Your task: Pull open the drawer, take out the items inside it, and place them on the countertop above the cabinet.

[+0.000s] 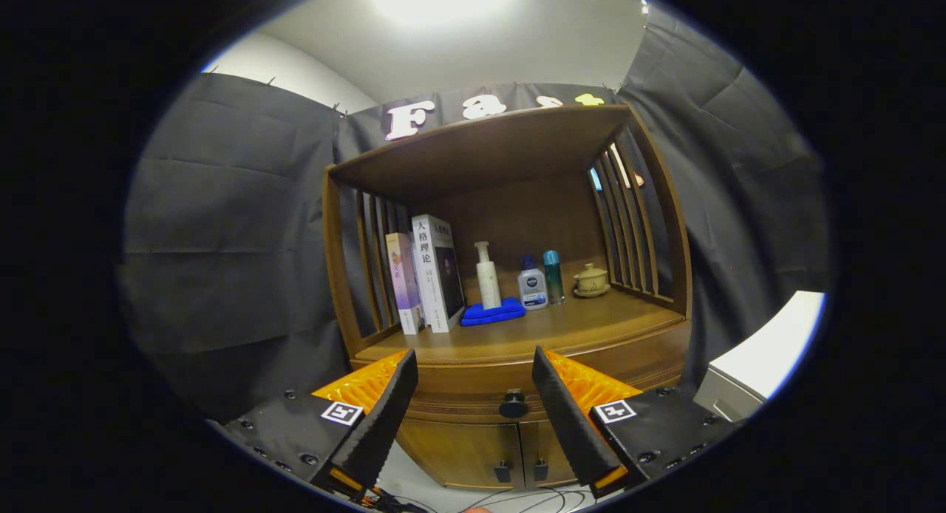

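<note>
A wooden cabinet stands ahead with its drawer (473, 402) closed flush under the countertop (576, 324). The drawer's round dark knob (513, 404) sits between my two fingers, a short way beyond them. My gripper (473, 365) is open, with nothing between its fingers. What lies inside the drawer is hidden.
On the countertop stand two books (425, 273), a white pump bottle (487, 276) behind a folded blue cloth (493, 312), a small white bottle (532, 284), a teal bottle (553, 276) and a lidded cup (591, 279). Two lower doors (502, 450) sit under the drawer. A white box (761, 365) stands to the right. Cables lie on the floor.
</note>
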Tool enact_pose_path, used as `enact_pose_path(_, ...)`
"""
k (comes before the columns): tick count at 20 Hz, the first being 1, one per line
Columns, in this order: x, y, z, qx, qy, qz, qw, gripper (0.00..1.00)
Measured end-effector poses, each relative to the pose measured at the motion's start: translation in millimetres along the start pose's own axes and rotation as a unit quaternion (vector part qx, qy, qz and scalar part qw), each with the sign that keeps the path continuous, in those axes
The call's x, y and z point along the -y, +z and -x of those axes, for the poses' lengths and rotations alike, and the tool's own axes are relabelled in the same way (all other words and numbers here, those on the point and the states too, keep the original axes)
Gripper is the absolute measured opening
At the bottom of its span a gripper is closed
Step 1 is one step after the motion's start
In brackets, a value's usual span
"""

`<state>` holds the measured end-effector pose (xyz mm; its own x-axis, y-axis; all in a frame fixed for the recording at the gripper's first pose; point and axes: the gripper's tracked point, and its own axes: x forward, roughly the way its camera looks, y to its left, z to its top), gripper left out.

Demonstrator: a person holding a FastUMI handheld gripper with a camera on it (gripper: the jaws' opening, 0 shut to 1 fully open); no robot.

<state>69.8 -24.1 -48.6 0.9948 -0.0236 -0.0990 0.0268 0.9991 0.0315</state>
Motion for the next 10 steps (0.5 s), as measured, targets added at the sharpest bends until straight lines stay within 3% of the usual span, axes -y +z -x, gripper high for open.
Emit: enact_pose_path(10, 28.2, -90.0, -82.2, -0.117, -0.034, 0.016, 0.992, 0.98)
